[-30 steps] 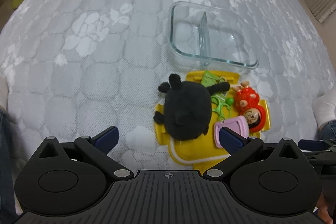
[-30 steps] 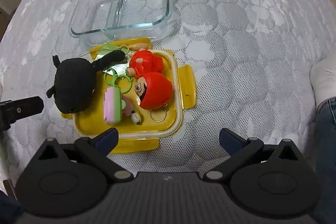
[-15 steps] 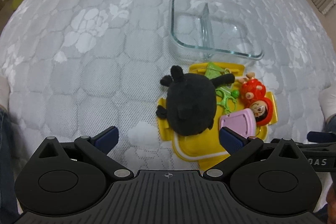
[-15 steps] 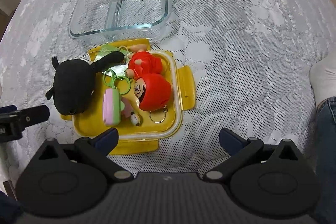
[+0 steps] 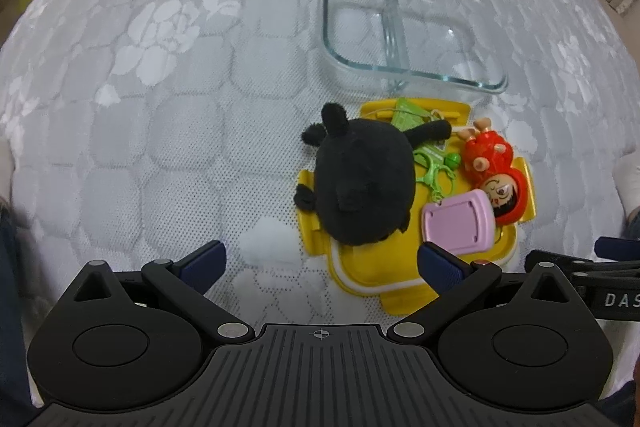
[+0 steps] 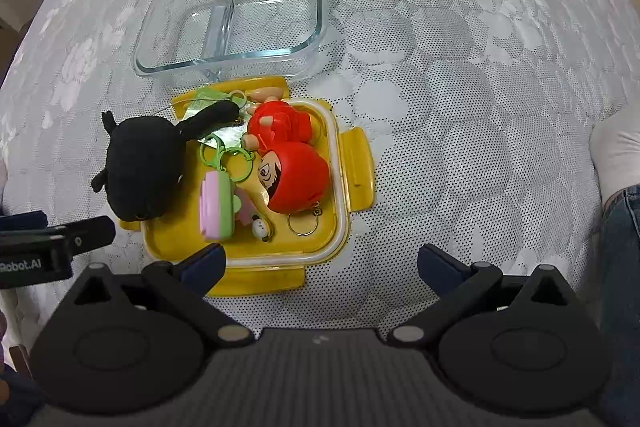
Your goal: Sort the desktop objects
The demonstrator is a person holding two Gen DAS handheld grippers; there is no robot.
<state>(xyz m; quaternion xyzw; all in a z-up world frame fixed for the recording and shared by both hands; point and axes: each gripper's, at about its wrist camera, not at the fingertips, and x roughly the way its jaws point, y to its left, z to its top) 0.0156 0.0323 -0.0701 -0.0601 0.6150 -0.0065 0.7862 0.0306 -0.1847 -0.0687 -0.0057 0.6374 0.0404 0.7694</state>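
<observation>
A yellow lid [image 5: 368,273] [image 6: 356,163] lies on the quilted cover and holds small toys. A black plush [image 5: 360,179] [image 6: 140,167] slumps over its left edge. Beside it lie a red doll [image 5: 494,167] [image 6: 292,163], a pink and green case [image 5: 460,221] [image 6: 216,207] on a green clip [image 5: 434,167], and a tiny white charm [image 6: 261,227]. Behind them stands an empty two-compartment glass dish [image 5: 404,27] [image 6: 236,19]. My left gripper [image 5: 320,263] is open just short of the plush. My right gripper [image 6: 320,261] is open at the lid's near edge.
The grey floral quilted cover [image 5: 160,67] [image 6: 480,87] stretches wide to the left and right of the toys. A person's sleeve and jeans [image 6: 620,187] sit at the right edge. The left gripper's body [image 6: 48,243] shows at the right wrist view's left edge.
The left gripper has shifted a little left and back, so the toys sit further right in its view. The right gripper has barely moved. Both stay open.
</observation>
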